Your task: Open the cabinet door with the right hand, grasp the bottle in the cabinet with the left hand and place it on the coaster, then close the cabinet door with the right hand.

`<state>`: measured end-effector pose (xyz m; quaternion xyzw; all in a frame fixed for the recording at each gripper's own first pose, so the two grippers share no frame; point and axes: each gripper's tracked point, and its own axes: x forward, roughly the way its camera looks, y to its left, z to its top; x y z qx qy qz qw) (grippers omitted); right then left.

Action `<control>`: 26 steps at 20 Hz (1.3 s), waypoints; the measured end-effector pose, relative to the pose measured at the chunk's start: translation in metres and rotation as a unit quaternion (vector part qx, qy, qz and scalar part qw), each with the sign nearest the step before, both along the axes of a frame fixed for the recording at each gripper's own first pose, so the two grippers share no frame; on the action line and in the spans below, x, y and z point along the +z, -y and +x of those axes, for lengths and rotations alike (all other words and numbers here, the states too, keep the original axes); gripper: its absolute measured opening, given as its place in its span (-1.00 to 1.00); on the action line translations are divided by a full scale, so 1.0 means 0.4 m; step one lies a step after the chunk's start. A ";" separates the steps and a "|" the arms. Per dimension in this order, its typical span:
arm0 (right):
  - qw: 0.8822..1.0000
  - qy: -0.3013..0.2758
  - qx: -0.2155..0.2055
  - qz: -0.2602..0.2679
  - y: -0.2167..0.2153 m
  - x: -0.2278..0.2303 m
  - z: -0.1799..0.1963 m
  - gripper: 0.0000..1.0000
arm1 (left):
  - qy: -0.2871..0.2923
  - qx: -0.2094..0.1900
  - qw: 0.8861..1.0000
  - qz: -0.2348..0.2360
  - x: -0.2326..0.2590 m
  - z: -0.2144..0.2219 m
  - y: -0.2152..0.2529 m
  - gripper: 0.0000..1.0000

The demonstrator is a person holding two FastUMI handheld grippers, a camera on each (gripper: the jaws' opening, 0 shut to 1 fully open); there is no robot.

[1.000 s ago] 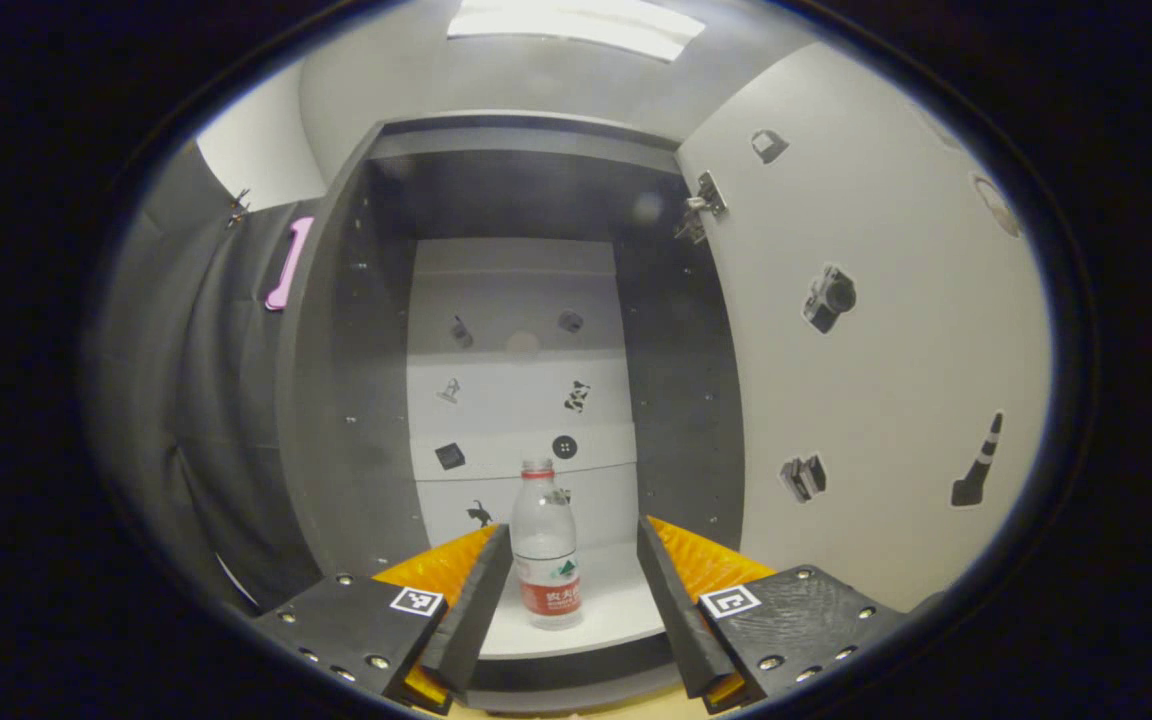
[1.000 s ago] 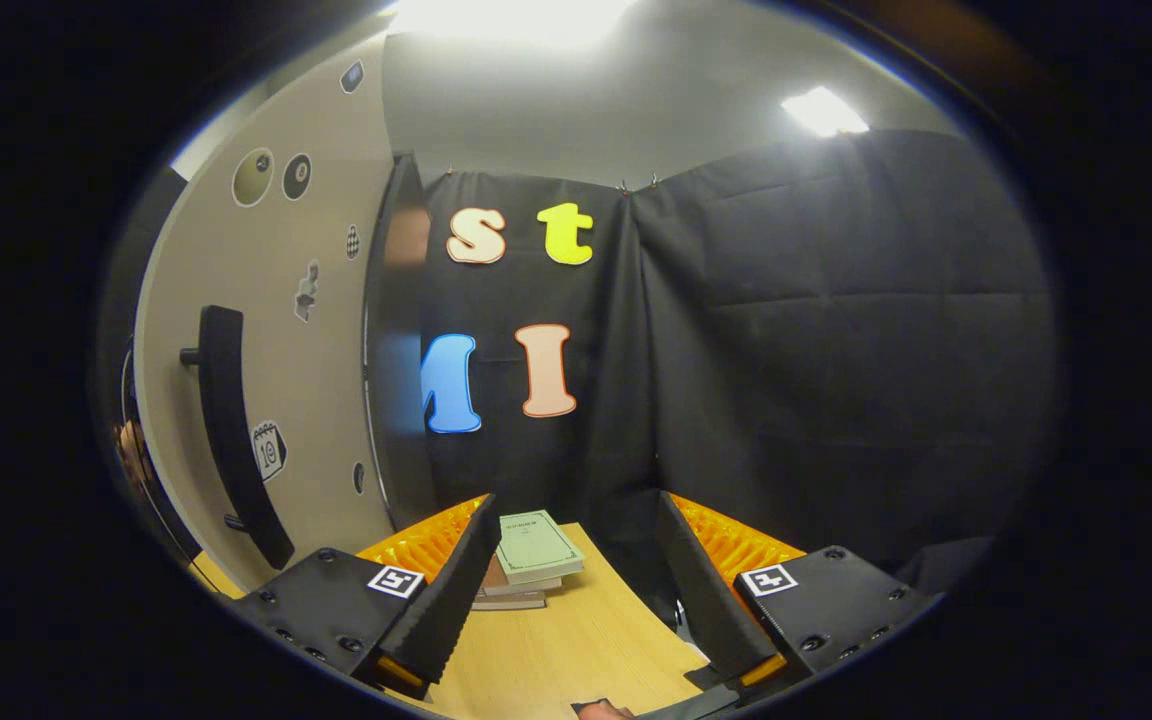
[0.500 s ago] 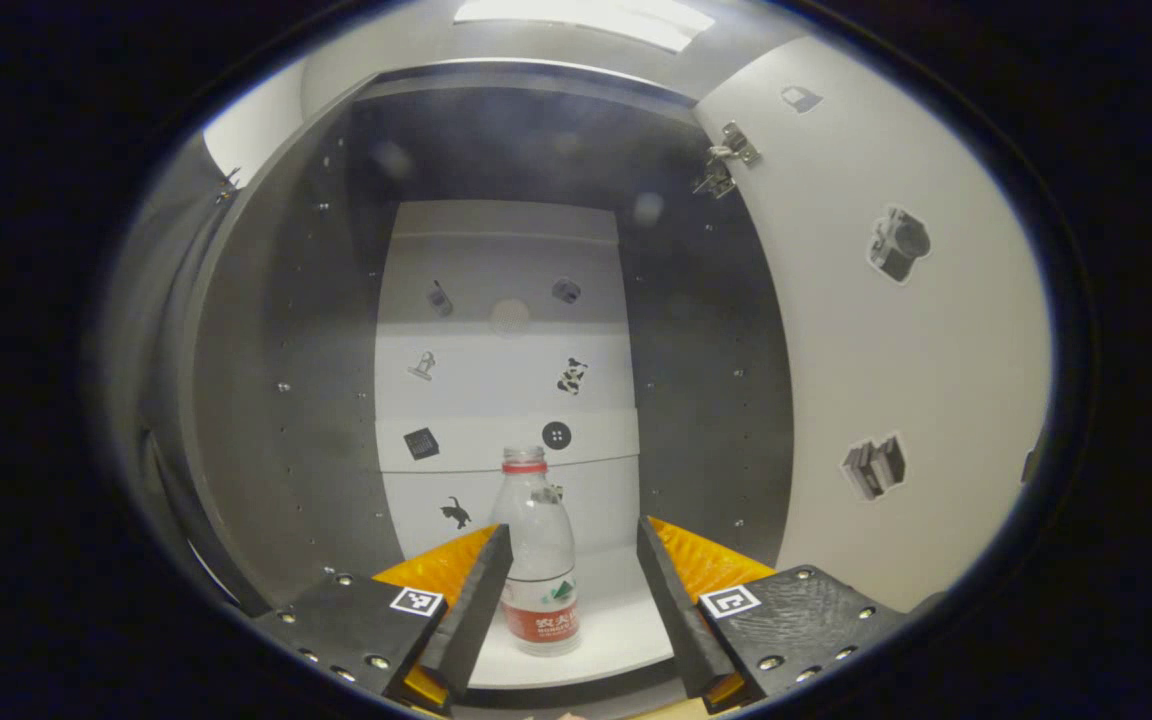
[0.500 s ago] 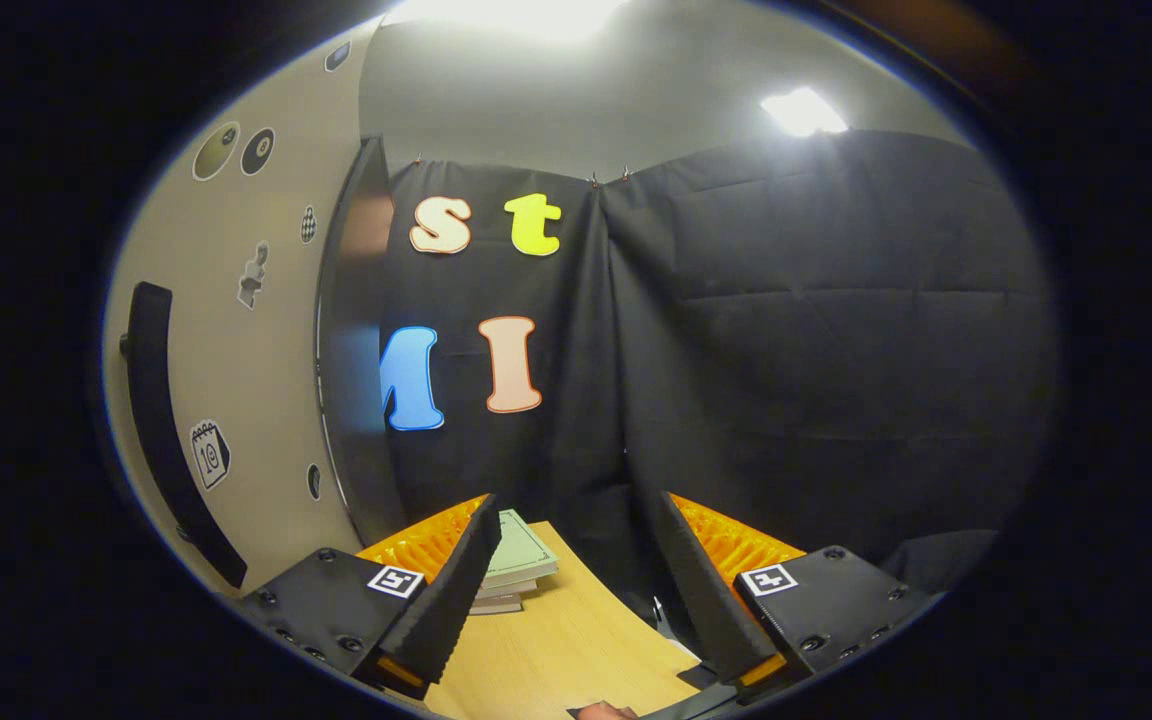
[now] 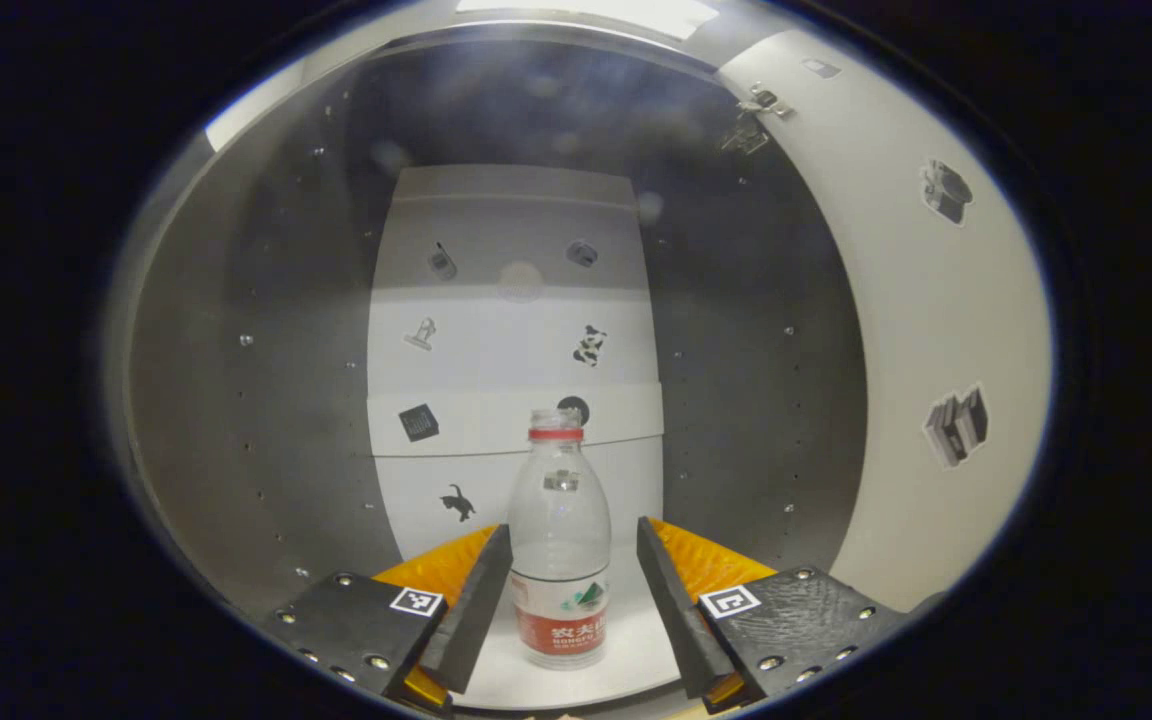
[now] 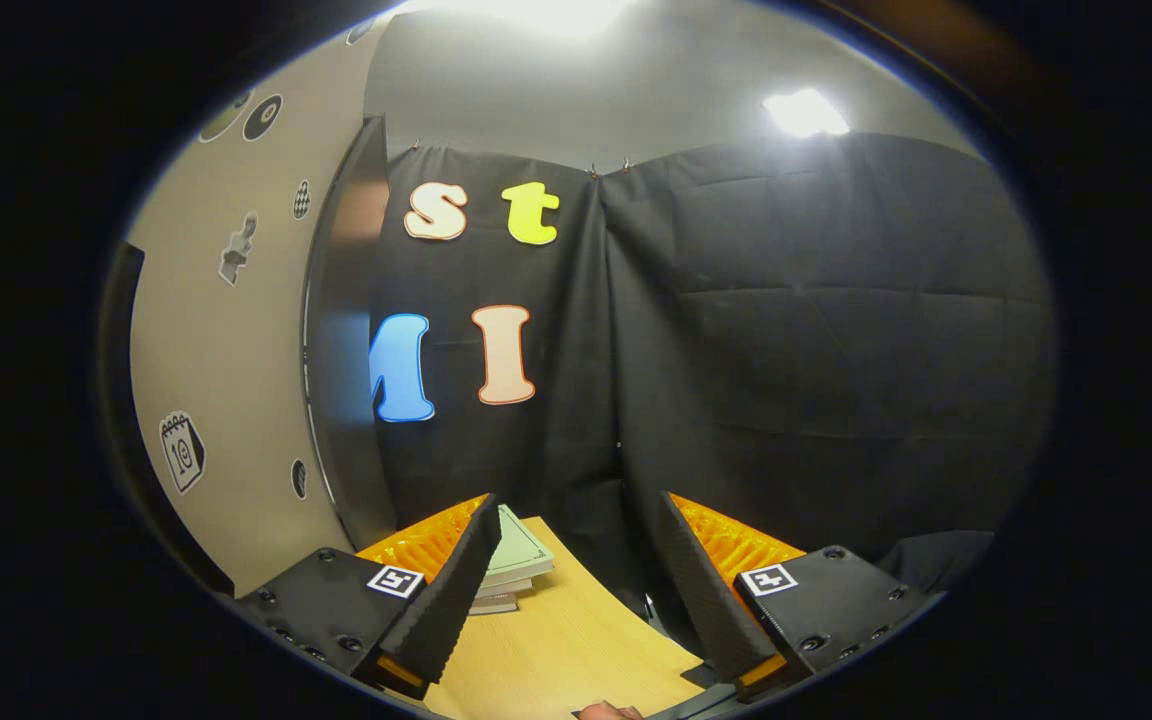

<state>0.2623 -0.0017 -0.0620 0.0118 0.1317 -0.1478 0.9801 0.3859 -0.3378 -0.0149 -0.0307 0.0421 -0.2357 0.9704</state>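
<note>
Clear plastic, red-capped, the bottle (image 5: 561, 555) stands upright between the wide-open fingers of the left gripper (image 5: 572, 590), with a gap on each side, on the cabinet's white floor (image 5: 626, 655). Beyond it rises the stickered back panel (image 5: 516, 330); the open door (image 5: 936, 330) stands to the right. The right gripper (image 6: 576, 585), also wide open and holding nothing, hovers over a wooden table (image 6: 576, 650) with stacked books (image 6: 511, 570), beside the door's outer face (image 6: 226, 370).

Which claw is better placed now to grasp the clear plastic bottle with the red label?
Left. The left claw is open around the clear plastic bottle; the right claw faces the black cloth wall.
</note>
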 end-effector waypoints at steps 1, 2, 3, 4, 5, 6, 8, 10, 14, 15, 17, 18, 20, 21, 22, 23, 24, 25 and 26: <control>1.000 0.000 -0.001 0.001 -0.002 -0.001 0.001 0.98 | -0.004 -0.002 1.000 0.002 -0.009 0.005 0.002 0.55; 1.000 0.001 -0.002 0.003 -0.004 -0.002 0.002 0.99 | -0.006 -0.002 1.000 0.004 -0.017 0.010 0.004 0.55; 1.000 0.001 -0.004 0.003 -0.005 -0.002 0.002 0.99 | -0.007 -0.001 1.000 0.004 -0.022 0.015 0.003 0.55; 1.000 0.001 -0.005 0.003 -0.005 -0.004 0.009 0.99 | -0.009 -0.003 1.000 0.006 -0.030 0.017 0.003 0.55; 1.000 0.001 -0.006 0.002 -0.006 -0.003 0.011 0.98 | -0.015 -0.006 1.000 0.006 -0.034 0.014 0.001 0.51; 1.000 0.002 -0.007 0.002 -0.010 -0.006 0.016 0.98 | -0.015 -0.010 1.000 0.001 -0.040 0.022 0.005 0.51; 1.000 0.002 -0.008 0.002 -0.013 -0.010 0.018 0.90 | -0.010 -0.001 1.000 -0.020 -0.027 0.022 -0.006 0.12; 1.000 0.002 -0.009 0.004 -0.016 -0.013 0.020 0.99 | -0.005 -0.002 0.999 -0.031 -0.020 0.018 -0.015 -0.27; 1.000 0.002 -0.002 0.011 -0.028 -0.028 0.021 0.99 | -0.010 -0.011 0.999 -0.036 -0.022 -0.006 -0.016 -0.18; 1.000 -0.001 0.004 0.012 -0.034 -0.031 0.020 0.90 | -0.009 -0.010 0.999 -0.041 -0.021 -0.017 -0.019 -0.22; 1.000 -0.010 0.011 0.013 -0.030 -0.038 0.013 0.90 | -0.012 -0.010 0.999 -0.039 -0.026 -0.033 -0.017 -0.24; 1.000 -0.008 0.014 0.012 -0.032 -0.030 0.011 0.90 | -0.012 -0.009 0.999 -0.036 -0.025 -0.038 -0.015 -0.20; 1.000 -0.003 0.011 0.008 -0.016 -0.024 0.001 0.89 | -0.006 -0.008 0.999 -0.030 -0.008 -0.050 -0.014 -0.20; 1.000 -0.004 0.010 0.011 -0.012 -0.024 -0.005 0.90 | 0.001 -0.007 1.000 -0.027 0.004 -0.050 -0.010 0.06; 1.000 -0.005 0.009 0.014 -0.009 -0.026 -0.007 0.98 | 0.012 -0.004 1.000 -0.026 0.020 -0.052 -0.007 0.31; 1.000 -0.006 0.004 0.015 -0.002 -0.026 -0.014 0.90 | 0.019 -0.004 1.000 -0.024 0.034 -0.056 0.000 0.57; 1.000 -0.008 0.000 0.014 0.005 -0.029 -0.021 0.99 | 0.026 -0.007 0.999 -0.020 0.040 -0.053 0.013 0.83; 1.000 -0.009 -0.004 0.012 0.012 -0.028 -0.029 0.98 | 0.031 -0.011 0.999 -0.016 0.047 -0.053 0.025 0.83; 1.000 -0.010 -0.010 0.011 0.020 -0.030 -0.034 0.89 | 0.034 -0.012 0.999 -0.011 0.048 -0.047 0.036 0.83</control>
